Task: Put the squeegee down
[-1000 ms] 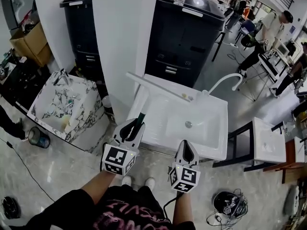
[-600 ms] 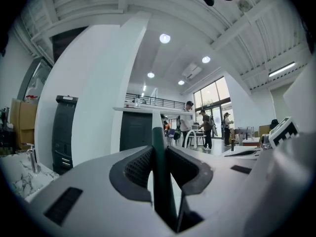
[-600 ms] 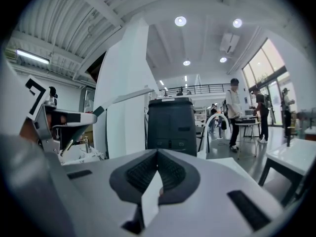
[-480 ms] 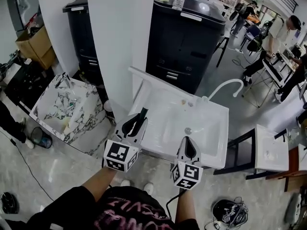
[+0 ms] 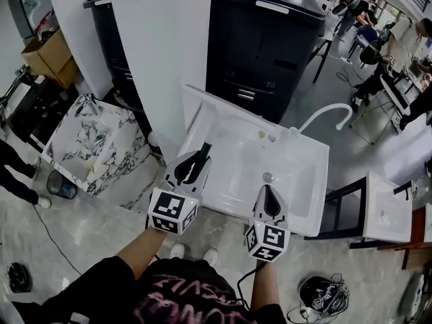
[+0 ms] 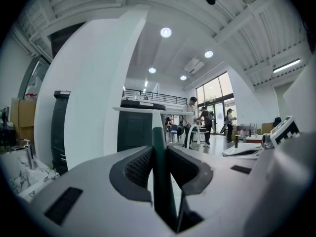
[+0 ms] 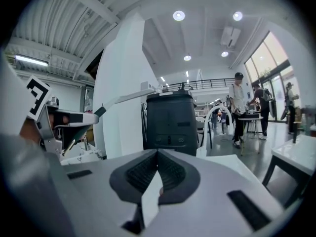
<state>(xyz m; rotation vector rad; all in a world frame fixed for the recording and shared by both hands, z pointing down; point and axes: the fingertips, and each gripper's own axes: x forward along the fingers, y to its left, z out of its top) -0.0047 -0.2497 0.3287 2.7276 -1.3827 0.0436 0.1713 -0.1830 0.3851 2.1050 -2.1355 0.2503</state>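
While the left gripper (image 5: 192,169) clamps the squeegee (image 5: 203,152) by its green handle — poised over the white sink's (image 5: 297,181) left rim — the right gripper (image 5: 268,190) hangs alongside, jaws pressed together, empty.

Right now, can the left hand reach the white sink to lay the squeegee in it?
Probably yes. The left tongs grip the squeegee by its green handle at the near edge of the sink, and nothing stands between them and the basin.
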